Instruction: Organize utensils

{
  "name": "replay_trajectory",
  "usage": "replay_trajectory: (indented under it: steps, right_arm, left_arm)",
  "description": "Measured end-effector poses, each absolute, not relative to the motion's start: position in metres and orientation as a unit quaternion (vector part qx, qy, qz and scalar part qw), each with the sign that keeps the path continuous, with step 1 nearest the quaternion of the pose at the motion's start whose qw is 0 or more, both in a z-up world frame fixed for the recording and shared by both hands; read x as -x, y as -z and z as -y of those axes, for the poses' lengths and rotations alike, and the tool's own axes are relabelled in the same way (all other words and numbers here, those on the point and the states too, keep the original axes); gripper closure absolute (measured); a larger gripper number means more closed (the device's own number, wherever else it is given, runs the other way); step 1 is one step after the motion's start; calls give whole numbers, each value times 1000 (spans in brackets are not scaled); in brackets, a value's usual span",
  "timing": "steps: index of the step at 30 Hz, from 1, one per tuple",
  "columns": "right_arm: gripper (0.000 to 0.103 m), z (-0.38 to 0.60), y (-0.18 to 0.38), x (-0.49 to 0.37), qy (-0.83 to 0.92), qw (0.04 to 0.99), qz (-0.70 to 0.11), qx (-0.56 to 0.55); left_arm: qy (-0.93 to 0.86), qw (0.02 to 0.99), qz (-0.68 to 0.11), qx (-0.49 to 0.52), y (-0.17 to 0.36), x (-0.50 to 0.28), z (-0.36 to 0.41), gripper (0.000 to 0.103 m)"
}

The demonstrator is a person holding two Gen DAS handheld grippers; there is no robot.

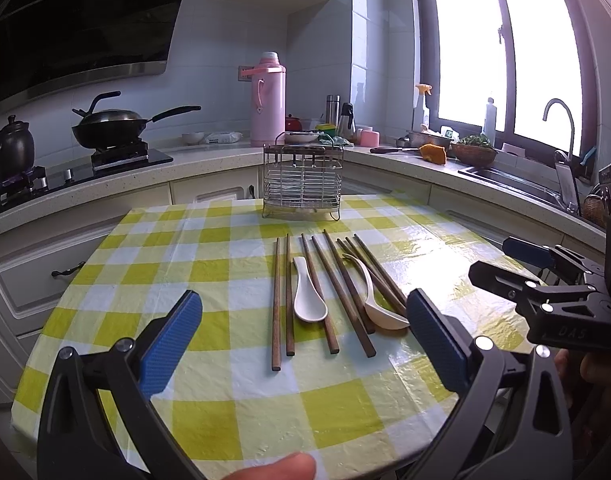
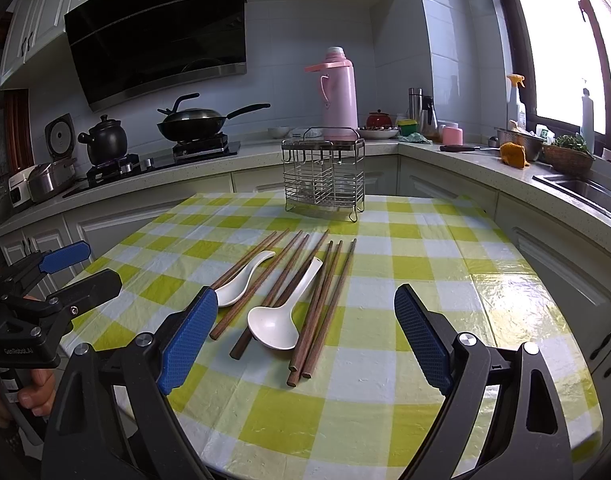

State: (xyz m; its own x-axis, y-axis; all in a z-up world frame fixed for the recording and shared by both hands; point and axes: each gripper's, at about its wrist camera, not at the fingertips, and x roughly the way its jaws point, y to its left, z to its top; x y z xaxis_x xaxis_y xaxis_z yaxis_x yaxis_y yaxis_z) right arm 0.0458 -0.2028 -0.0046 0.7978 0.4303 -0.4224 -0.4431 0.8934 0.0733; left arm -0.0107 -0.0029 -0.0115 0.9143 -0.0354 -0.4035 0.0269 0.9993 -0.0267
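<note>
Several brown wooden chopsticks (image 1: 283, 296) (image 2: 325, 308) lie side by side on the yellow-checked table (image 1: 225, 420) (image 2: 425, 240). Two white ceramic spoons rest among them: one (image 1: 307, 294) (image 2: 241, 280) to the left, the other (image 1: 379, 304) (image 2: 281, 316) to the right, partly over the sticks. A wire utensil rack (image 1: 302, 176) (image 2: 324, 174) stands upright at the far table edge. My left gripper (image 1: 303, 336) hovers open just short of the utensils. My right gripper (image 2: 305, 332) is open too, and in the left wrist view it shows at the right (image 1: 501, 260). Neither holds anything.
A kitchen counter (image 1: 209, 160) wraps around behind, carrying a wok on the stove (image 1: 113, 124), a pink thermos (image 1: 268, 100) (image 2: 339, 94), a black kettle pot (image 2: 103, 140) and a sink (image 1: 513, 184) under the window. A person's hand (image 2: 33, 392) grips the left tool's handle.
</note>
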Motion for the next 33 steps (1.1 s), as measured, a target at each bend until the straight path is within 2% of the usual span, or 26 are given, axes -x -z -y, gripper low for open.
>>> replay_trajectory:
  steps: [22, 33]
  right_arm:
    - [19, 222, 17, -67, -176, 950, -259, -3]
    - [19, 217, 17, -64, -182, 948, -259, 5]
  left_arm:
    - [-79, 964, -253, 12, 20, -4, -33, 4]
    - [-97, 969, -228, 2, 15, 7, -25, 4]
